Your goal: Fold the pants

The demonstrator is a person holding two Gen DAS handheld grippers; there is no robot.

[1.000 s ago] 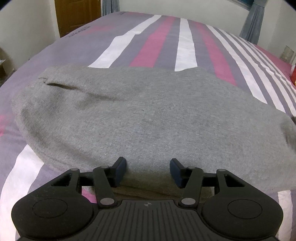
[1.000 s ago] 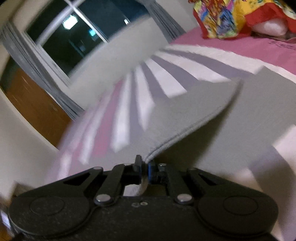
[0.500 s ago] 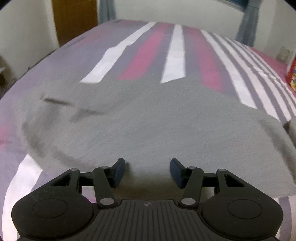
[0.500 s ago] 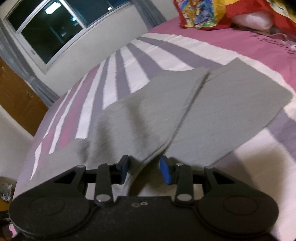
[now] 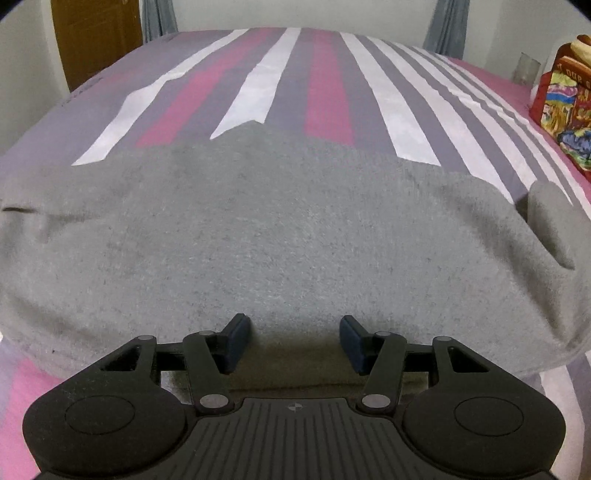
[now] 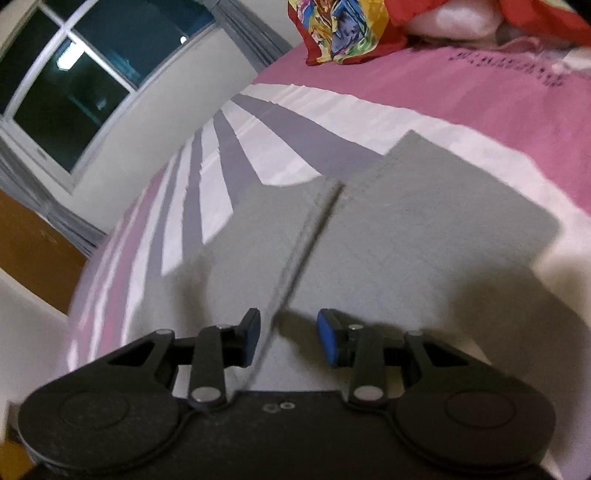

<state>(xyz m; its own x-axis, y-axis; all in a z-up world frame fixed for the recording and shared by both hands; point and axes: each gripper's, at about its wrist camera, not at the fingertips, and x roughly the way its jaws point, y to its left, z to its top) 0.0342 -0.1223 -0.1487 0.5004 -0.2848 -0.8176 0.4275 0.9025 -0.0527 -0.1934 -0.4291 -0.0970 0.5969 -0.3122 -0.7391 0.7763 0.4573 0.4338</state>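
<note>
The grey pants [image 5: 295,229] lie spread across the striped bed, filling the middle of the left wrist view. My left gripper [image 5: 294,325] hovers over their near edge, open, with only flat cloth below its pads. In the right wrist view the pants [image 6: 424,221] show one layer lying over another, its hem edge [image 6: 310,240] running toward me. My right gripper [image 6: 289,321] sits just above that edge. Its jaws stand apart and are closing a little; the edge passes below the gap by the left pad, and the pads do not press on it.
The bed sheet [image 5: 325,92] has purple, pink and white stripes, and a plain pink part [image 6: 498,110] lies at the right. A colourful red-edged cushion [image 6: 343,29] lies at the bed's far end. A brown door [image 5: 96,37] and a dark window [image 6: 74,85] stand beyond the bed.
My right gripper, shut on a lifted edge of the pants a second ago, has opened and the cloth now lies flat. Both grippers have shifted sideways over the pants.
</note>
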